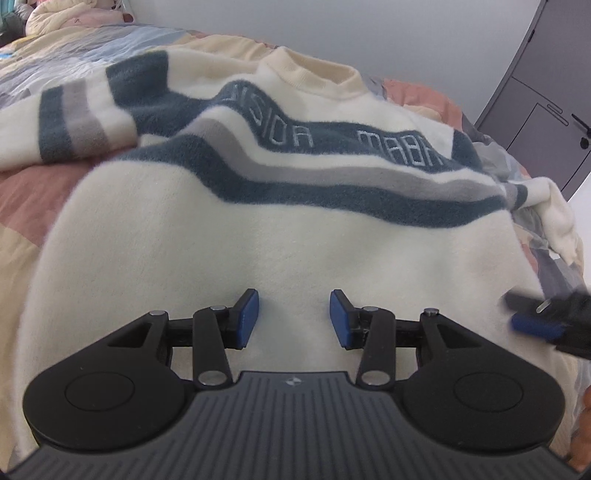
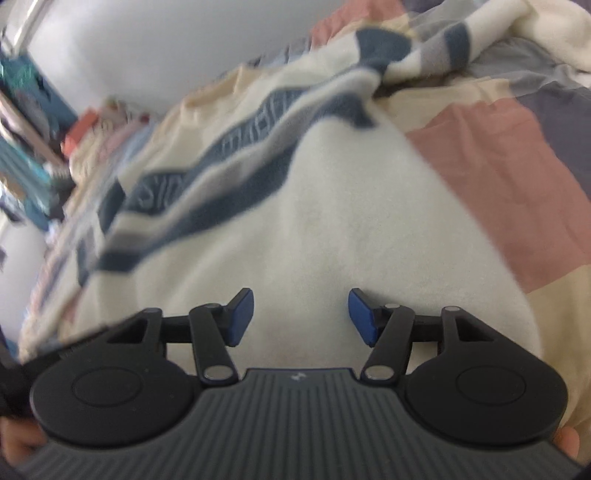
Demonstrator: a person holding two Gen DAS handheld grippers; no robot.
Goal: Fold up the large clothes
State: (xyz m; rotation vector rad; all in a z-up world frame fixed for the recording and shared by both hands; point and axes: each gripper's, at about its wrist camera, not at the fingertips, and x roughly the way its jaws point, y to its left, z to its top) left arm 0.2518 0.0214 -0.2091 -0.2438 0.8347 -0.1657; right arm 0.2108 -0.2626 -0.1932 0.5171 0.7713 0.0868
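A cream fleece sweater (image 1: 280,243) with blue and grey wavy stripes and pale lettering lies spread face up on a bed, collar (image 1: 314,74) at the far end. One striped sleeve (image 1: 74,122) stretches to the left; the other (image 1: 554,218) is bunched at the right. My left gripper (image 1: 293,310) hovers open over the plain lower body, nothing between its blue pads. The right gripper (image 1: 543,321) shows blurred at the sweater's right edge. In the right wrist view the right gripper (image 2: 301,306) stands open above the same cream cloth (image 2: 332,229), its pads apart and free.
The bed carries a patchwork quilt (image 1: 33,192) in pink, cream and grey squares. Crumpled bedding (image 1: 66,16) is heaped at its far left. A grey wardrobe door (image 1: 550,122) stands at the right. Blurred shelves with clutter (image 2: 26,147) sit beyond the bed.
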